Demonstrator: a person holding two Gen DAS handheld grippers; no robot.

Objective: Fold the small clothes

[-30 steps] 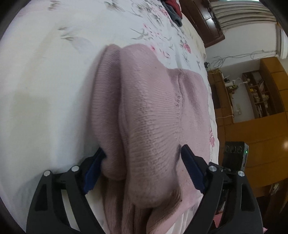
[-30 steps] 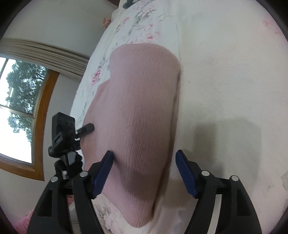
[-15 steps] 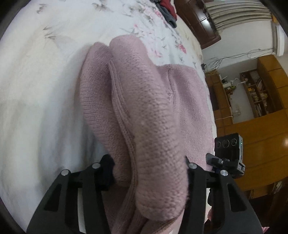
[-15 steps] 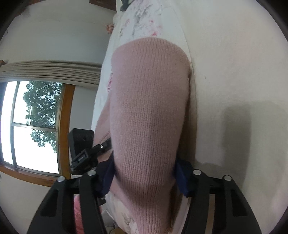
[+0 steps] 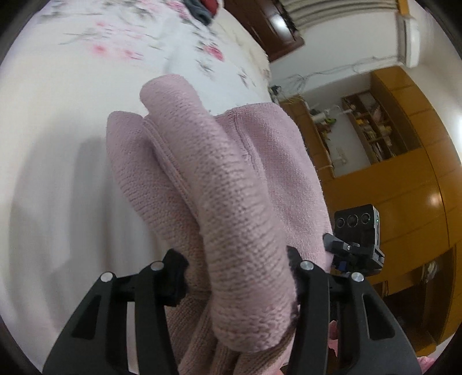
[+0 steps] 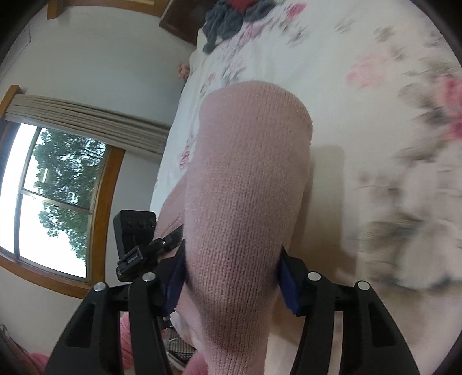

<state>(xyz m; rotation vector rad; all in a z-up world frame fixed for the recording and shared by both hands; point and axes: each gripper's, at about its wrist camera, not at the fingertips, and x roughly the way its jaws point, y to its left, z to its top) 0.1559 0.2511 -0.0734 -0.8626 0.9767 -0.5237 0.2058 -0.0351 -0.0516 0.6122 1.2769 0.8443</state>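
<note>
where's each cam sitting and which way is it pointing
Left wrist: sits on the left gripper, looking forward along its fingers over the bunched pink knit garment toward the floral bedsheet and wooden cabinets; its own black fingers show.
Right wrist: sits on the right gripper, looking along the pink knit garment toward the bedsheet, with a window at left; its own fingers show.
Shared: the garment, the bedsheet, a dark clothes pile, and each view catches the other gripper's camera.
</note>
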